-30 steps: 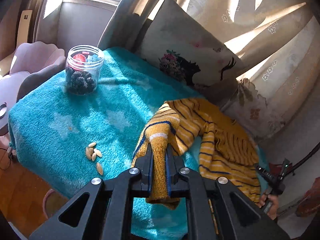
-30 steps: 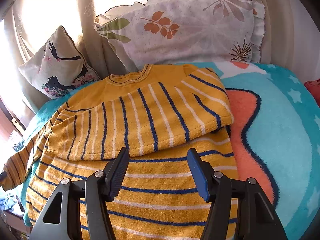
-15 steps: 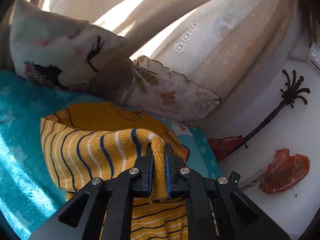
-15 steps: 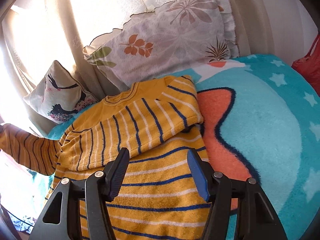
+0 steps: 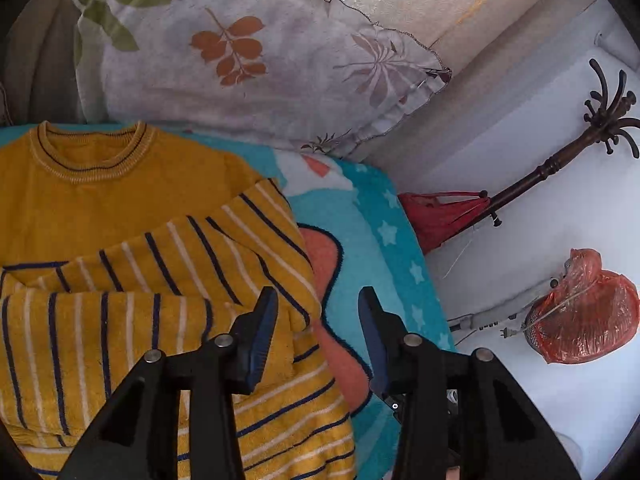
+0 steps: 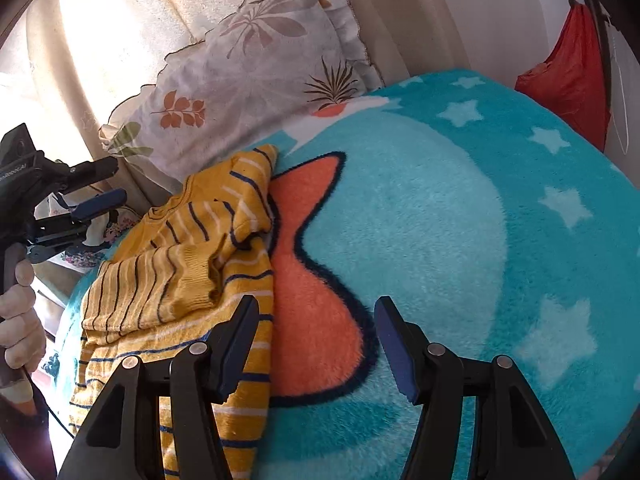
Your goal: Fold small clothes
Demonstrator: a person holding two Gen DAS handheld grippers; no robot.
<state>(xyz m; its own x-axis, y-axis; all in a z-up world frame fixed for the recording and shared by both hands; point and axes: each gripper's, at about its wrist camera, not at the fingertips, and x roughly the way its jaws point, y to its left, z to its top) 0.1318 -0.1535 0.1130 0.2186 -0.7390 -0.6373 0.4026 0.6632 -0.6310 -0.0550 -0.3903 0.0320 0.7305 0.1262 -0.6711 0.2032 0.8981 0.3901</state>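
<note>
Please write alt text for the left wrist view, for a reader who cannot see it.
The left gripper hangs open and empty over a yellow striped sweater with both sleeves folded across its front. The sweater lies on a turquoise blanket, with a leaf-print pillow behind.

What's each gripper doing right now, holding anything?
Left gripper: open, jaws just opened, nothing between them; sweater sleeve released.
Right gripper: open, holding nothing.
</note>
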